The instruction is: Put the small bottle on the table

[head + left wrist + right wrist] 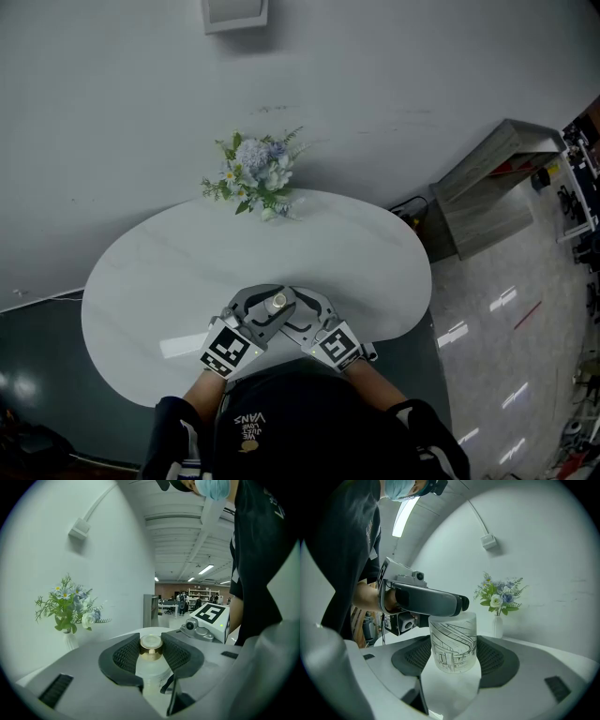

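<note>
left gripper (151, 654): part-closed, clamped on gold cap (151, 643) | right gripper (454, 657): clamped on bottle (453, 641) body | bottle: upright, over table (150, 291) near edge | flowers (255, 174): far edge

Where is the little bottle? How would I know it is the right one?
Find the white oval table. At its near edge, opposite the flowers, the left gripper and right gripper meet on the bottle. It is small and frosted, with black line drawings and a gold cap, unlike anything else there.
</note>
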A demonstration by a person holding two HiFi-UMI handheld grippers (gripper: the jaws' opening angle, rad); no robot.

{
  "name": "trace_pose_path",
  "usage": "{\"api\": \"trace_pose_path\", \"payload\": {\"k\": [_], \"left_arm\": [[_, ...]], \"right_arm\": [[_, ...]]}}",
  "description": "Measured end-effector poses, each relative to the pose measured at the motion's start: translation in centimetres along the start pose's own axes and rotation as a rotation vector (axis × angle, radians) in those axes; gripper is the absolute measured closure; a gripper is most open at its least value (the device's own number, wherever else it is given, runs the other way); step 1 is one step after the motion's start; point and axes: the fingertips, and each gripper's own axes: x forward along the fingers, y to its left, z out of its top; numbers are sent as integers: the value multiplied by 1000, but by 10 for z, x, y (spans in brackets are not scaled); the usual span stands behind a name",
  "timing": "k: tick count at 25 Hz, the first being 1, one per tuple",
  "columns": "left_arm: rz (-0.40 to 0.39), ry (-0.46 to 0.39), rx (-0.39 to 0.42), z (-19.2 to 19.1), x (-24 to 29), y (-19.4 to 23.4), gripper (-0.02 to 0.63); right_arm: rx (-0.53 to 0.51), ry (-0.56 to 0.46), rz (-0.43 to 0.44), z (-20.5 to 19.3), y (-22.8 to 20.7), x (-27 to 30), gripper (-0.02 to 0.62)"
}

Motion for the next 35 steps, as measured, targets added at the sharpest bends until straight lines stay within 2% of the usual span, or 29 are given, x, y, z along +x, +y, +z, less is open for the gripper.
{"api": "trace_pose_path", "payload": {"k": [8,13,20,29,35], "left_arm": [[21,13,-13,-5,18,9,446],[54,32,-20,-11,22,23,448],[120,33,-22,-26,30,53,448],[242,20,-26,-50,47,101,448],[285,26,-31,-66,58,129,446]], "right_arm": [[25,5,22,-9,-18,-1,328],[38,12,8,-16,-31,-7,330],[81,30,-38,-27,-45,-16,330],[125,75,-81,-44,-52,-33,330],[140,97,-98,-54,-58,-37,330]]}}
